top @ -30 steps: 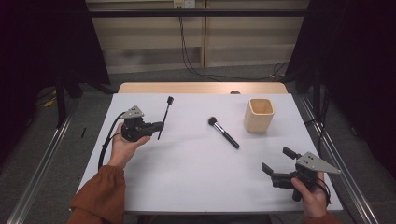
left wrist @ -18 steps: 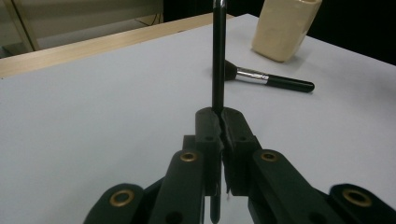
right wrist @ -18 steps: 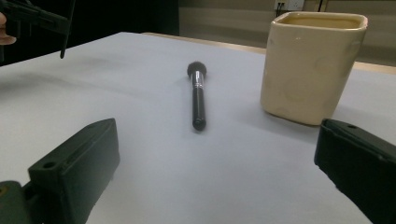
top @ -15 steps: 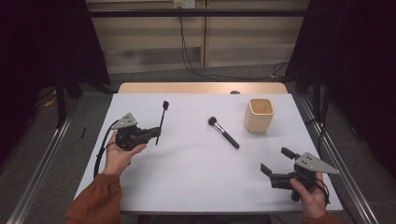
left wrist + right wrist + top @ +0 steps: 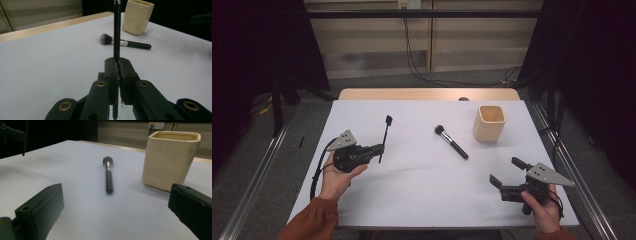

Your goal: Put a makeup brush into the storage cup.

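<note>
At left centre of the high view, the left gripper [image 5: 379, 150] pinches a thin black brush [image 5: 384, 137] by its lower end; its long axis runs up-frame, head [image 5: 388, 119] toward the bench's [image 5: 412, 190] far edge. At lower right, the right gripper [image 5: 507, 172] stands spread, holding nothing.

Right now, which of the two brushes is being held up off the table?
The thin black brush, clamped in the left gripper, with its small head pointing away. The thicker brush with the fluffy round head lies flat on the table near the cream cup.
</note>
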### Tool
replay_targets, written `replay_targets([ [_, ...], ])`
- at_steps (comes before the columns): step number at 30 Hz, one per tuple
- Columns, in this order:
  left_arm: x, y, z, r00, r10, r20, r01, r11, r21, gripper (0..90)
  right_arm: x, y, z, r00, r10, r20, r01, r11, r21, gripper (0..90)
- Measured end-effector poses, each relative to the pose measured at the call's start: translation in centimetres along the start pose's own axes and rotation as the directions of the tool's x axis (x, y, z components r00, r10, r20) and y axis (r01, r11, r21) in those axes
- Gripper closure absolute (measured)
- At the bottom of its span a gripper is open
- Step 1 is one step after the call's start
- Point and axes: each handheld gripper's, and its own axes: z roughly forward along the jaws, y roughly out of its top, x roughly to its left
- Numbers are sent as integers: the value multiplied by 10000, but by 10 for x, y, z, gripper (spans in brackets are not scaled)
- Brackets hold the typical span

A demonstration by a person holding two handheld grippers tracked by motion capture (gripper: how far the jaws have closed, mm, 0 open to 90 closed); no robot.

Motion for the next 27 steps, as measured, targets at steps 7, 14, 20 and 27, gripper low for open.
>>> replay_targets([
  [7, -17, -4, -1, 9998, 60, 208, -59, 10000, -30, 862, 4, 3, 3, 9999, -60, -126, 58, 9999, -121, 0],
  [14, -24, -5, 0, 9996, 0, 265, 4, 9998, -174, 862, 8, 5, 9, 9982, -168, -572, 167, 9999, -26, 0],
  [20, -32, -7, 3, 9988, -43, 484, 56, 9996, -272, 862, 16, 10, 16, 9960, -184, -873, 176, 9998, -106, 0],
  [27, -39, -5, 9, 9973, 36, 727, -22, 9998, -201, 862, 28, 18, 26, 9877, -458, -1492, 410, 9986, -344, 0],
])
